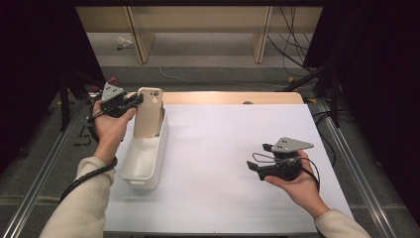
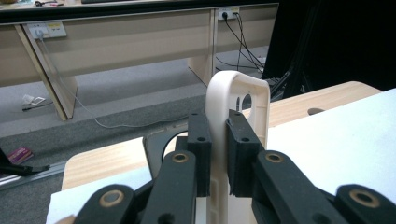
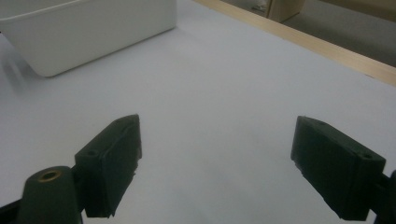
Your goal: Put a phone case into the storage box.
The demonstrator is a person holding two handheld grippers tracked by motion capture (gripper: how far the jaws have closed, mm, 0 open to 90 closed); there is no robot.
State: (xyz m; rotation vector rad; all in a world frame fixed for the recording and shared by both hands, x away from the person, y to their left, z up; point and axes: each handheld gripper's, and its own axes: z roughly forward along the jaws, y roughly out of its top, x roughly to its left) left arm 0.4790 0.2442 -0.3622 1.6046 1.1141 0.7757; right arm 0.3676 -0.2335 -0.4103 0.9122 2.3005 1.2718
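Note:
A cream phone case stands upright over the far end of a white bin at the table's left. My left gripper is shut on the case's edge. In the left gripper view the case rises between the two black pads, which press on it from both sides. My right gripper rests in a hand at the table's right and points left. In the right gripper view its jaws stand wide apart over the white table with nothing between them.
A white sheet covers the tabletop, with a strip of wood showing at the far edge. The bin's near wall appears in the right gripper view. Cables and wooden desk legs stand on the floor beyond the table.

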